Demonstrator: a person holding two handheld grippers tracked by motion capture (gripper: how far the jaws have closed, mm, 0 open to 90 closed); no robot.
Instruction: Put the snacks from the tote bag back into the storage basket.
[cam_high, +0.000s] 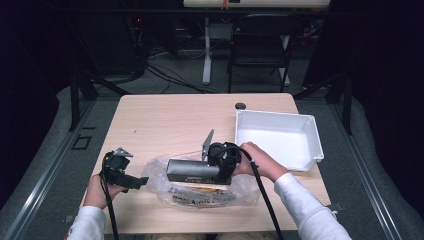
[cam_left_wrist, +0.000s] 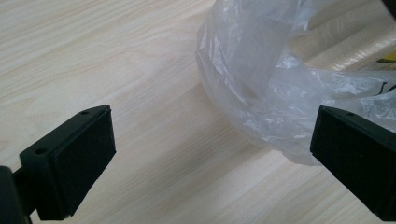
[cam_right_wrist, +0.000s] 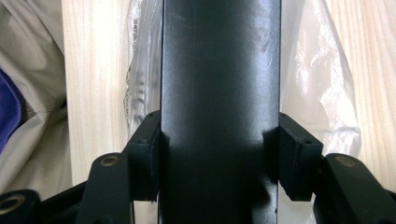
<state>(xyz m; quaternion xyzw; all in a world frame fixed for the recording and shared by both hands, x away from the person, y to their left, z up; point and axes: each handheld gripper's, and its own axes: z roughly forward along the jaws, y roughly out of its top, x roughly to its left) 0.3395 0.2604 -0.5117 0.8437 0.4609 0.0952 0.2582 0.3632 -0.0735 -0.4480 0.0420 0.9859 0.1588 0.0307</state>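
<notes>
Now: right gripper clamping a dark box over the bag

Beyond the work, a white tray (cam_high: 306, 152) is sitting at the table's (cam_high: 165, 120) right edge, well apart from the left hand. Nothing is blocking either tool. The bag (cam_high: 200, 196) is lying crumpled near the front edge, thin clear plastic with printed lettering; its folds are showing just ahead of the left gripper (cam_left_wrist: 212, 158), whose jaws are standing spread and empty above pale wood grain. The box (cam_high: 192, 170) is smooth, dark, long and flat-sided. The right gripper (cam_right_wrist: 219, 154) is pinching it by both sides, pointing leftward, holding it level over the bag.
</notes>
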